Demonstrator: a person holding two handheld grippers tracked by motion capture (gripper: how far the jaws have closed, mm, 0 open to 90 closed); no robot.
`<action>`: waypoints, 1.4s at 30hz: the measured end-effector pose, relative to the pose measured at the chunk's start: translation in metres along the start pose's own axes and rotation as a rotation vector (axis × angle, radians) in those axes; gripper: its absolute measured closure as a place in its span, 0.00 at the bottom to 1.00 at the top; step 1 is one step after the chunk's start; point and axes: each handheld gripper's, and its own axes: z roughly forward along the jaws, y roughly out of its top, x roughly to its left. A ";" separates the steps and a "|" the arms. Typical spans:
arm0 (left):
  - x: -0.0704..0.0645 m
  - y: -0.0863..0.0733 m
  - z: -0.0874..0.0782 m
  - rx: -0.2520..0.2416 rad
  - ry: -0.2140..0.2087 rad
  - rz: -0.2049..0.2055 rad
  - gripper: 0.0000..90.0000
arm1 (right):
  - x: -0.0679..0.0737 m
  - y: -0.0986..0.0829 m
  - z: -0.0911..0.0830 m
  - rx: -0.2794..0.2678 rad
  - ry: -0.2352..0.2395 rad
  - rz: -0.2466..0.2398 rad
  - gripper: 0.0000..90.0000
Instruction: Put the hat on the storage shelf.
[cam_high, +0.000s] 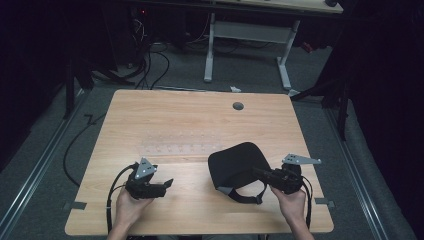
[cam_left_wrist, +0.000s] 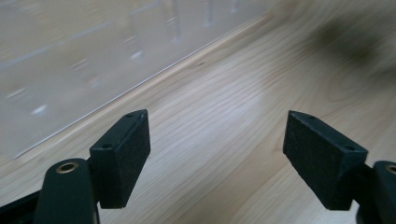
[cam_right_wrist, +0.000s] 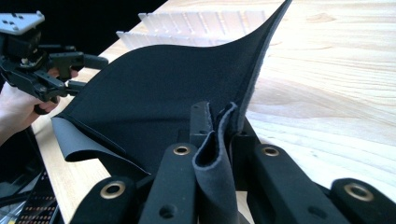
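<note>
Two hand-held grippers at a wooden table (cam_high: 190, 125); the black fabric piece (cam_high: 235, 165) serves as landmark throughout. It looks like a soft padded cover or mask with a strap (cam_high: 245, 196) trailing from its near edge; its exact kind cannot be told. It lies on the table's near right part, its right edge raised.

The right gripper (cam_high: 261, 173) sits just right of the fabric, its jaws closed narrowly on a doubled fold of the edge (cam_right_wrist: 217, 154), which bulges up between the pads. From this pinch the fabric (cam_right_wrist: 159, 93) lifts and curls away, its far corner standing free of the wood.

The left gripper (cam_high: 167, 184) lies well apart to the left of the fabric, jaws spread wide and holding nothing; its pads (cam_left_wrist: 122, 154) hover low over bare wood. Beyond the fabric, a clear ridged plastic tray (cam_high: 175, 145) rests flat on the table.

Judged step: bringing the free gripper to the fabric for a two-handed hold. To do it well, the right pinch should remain firm and low so the fold does not slip. The left gripper should approach the nearest free edge level with the table and take a single layer clear of the strap.
</note>
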 end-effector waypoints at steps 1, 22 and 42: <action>-0.004 0.000 0.001 0.006 -0.015 0.007 0.26 | 0.001 0.000 0.002 0.003 0.002 -0.001 0.94; -0.063 -0.009 0.016 0.039 -0.204 0.127 0.23 | 0.022 0.004 0.033 0.112 0.022 -0.018 0.94; -0.065 -0.016 0.014 0.064 -0.188 0.187 0.28 | 0.039 0.010 0.050 0.164 0.045 -0.052 0.93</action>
